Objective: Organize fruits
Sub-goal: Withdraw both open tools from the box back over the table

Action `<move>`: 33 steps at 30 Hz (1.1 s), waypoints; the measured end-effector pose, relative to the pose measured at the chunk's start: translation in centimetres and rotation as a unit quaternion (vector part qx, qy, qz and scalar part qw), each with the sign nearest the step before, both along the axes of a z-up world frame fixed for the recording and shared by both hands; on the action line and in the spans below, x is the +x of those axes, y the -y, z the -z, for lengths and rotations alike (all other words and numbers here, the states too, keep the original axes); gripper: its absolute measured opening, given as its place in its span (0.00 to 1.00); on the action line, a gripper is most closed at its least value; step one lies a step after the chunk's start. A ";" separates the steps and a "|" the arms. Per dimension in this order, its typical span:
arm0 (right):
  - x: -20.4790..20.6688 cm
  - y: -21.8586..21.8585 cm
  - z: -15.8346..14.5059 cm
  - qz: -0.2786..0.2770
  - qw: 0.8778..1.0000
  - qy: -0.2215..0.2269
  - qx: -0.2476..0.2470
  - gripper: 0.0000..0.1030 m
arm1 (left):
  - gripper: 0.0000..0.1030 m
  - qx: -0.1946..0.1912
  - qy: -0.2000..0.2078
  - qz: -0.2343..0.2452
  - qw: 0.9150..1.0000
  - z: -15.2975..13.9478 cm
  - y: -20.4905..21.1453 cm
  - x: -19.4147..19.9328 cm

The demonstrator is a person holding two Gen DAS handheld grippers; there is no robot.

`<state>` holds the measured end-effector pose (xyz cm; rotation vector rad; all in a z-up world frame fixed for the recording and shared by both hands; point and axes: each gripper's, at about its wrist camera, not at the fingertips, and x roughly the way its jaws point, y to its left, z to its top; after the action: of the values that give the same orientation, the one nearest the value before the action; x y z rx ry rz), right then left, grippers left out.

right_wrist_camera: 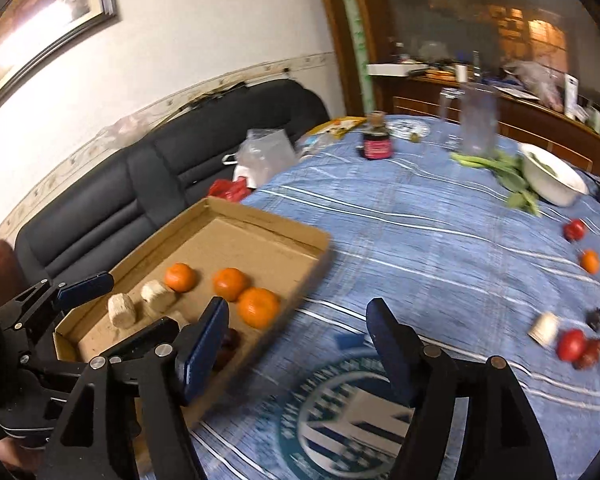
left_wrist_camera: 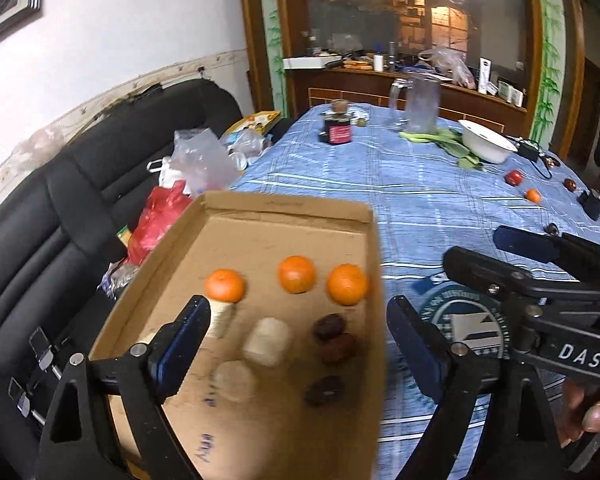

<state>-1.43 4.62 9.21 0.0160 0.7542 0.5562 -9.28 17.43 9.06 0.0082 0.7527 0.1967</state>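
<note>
Over tray: left gripper (left_wrist_camera: 298, 344) hangs above the cardboard tray (left_wrist_camera: 236, 208), fingers spread wide, nothing between them.
Right gripper (right_wrist_camera: 296, 332): fingers apart and empty, over the blue tablecloth (right_wrist_camera: 420, 216) just beside the tray's right edge.
Tray contents: three oranges (left_wrist_camera: 297, 274) in a row, pale cylinder pieces (left_wrist_camera: 267, 342) in front of them, dark dates (left_wrist_camera: 329, 327) on the right side. Looks sorted by kind, one row or cluster each.
Loose fruit: on the table well right of the tray, a red fruit (right_wrist_camera: 575, 229), small orange (right_wrist_camera: 590, 261), another red fruit (right_wrist_camera: 571, 345), a dark date (right_wrist_camera: 595, 319) and a pale piece (right_wrist_camera: 544, 328).
Why empty: my read, both hands are between picks; loose pieces remain to be fetched.
View difference: right wrist shows the near cluster of red fruit and pale piece; left wrist misses it but shows all the dates, half hidden behind a finger in the right view.
Blur: both views smeared, small items uncertain.
</note>
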 end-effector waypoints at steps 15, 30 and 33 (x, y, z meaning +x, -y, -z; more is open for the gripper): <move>-2.4 12.7 0.9 0.107 0.994 -0.001 -0.022 0.78 | 0.87 -0.018 -0.003 0.077 0.997 0.3 8.6 2.1; -0.8 20.5 3.9 0.158 0.986 -0.026 -0.038 0.78 | 0.86 -0.050 -0.039 0.138 0.988 2.4 15.0 6.0; 0.2 21.4 4.4 0.162 0.985 -0.032 -0.044 0.78 | 0.86 -0.056 -0.045 0.144 0.987 2.6 15.5 6.7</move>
<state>-1.23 -16.73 4.76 0.0732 0.8185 0.2122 -2.54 1.91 6.44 0.0186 0.8418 -0.1226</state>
